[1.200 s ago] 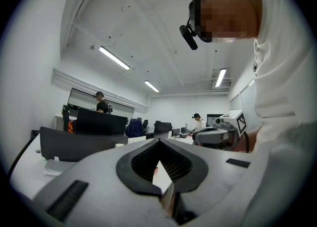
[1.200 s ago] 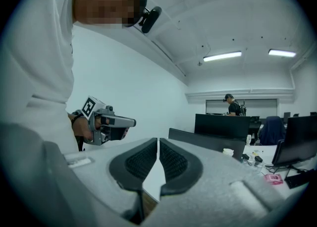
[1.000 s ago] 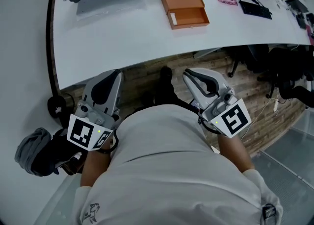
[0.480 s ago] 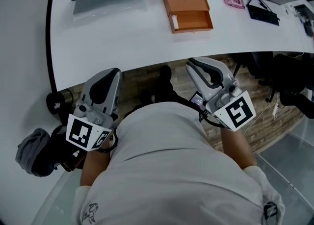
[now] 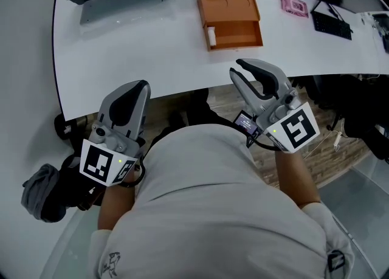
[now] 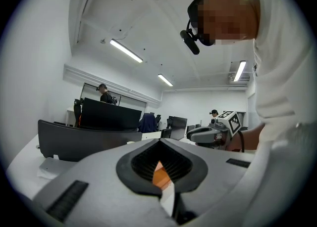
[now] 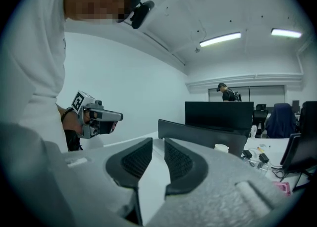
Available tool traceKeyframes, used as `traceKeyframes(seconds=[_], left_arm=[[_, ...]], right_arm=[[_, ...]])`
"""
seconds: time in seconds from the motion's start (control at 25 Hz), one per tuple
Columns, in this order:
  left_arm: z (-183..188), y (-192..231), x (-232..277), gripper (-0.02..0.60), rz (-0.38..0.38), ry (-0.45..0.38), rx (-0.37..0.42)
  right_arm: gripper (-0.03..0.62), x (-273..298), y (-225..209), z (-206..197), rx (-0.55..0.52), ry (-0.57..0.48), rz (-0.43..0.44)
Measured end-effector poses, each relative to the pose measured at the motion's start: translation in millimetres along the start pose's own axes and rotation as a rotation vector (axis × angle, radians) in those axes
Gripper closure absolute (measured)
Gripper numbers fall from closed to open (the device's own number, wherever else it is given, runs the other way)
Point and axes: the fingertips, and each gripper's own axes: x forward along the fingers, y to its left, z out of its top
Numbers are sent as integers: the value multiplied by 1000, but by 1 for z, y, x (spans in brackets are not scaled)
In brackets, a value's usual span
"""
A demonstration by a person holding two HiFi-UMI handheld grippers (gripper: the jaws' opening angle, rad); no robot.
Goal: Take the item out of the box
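Head view: an open orange box (image 5: 230,17), a white item (image 5: 211,36) in its tray's left end, lies near the desk's (image 5: 140,47) far edge, well beyond the left gripper (image 5: 142,86) and right gripper (image 5: 236,69) at the near edge.

Left gripper view: its jaws meet, with the orange box showing through the pad gap.

Right gripper view: its jaws stand slightly apart, have just been opening, and are empty.

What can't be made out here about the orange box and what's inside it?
White item in the orange box: head view, too small to identify.
Orange box, left gripper view: only a sliver shows between the jaws; the left gripper hides the rest.
Orange box, right gripper view: not visible; the right gripper's own body probably covers it.
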Motion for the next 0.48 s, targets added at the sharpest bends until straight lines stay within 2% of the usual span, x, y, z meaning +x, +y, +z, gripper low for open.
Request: traceKeyframes(seconds=[0.28, 0.48], left_arm=[[2, 22, 46, 584, 66, 7, -1], [-4, 29, 76, 584, 117, 19, 1]], right_arm=[[485, 16, -66, -12, 22, 34, 21], [485, 22, -100, -33, 55, 81, 64]])
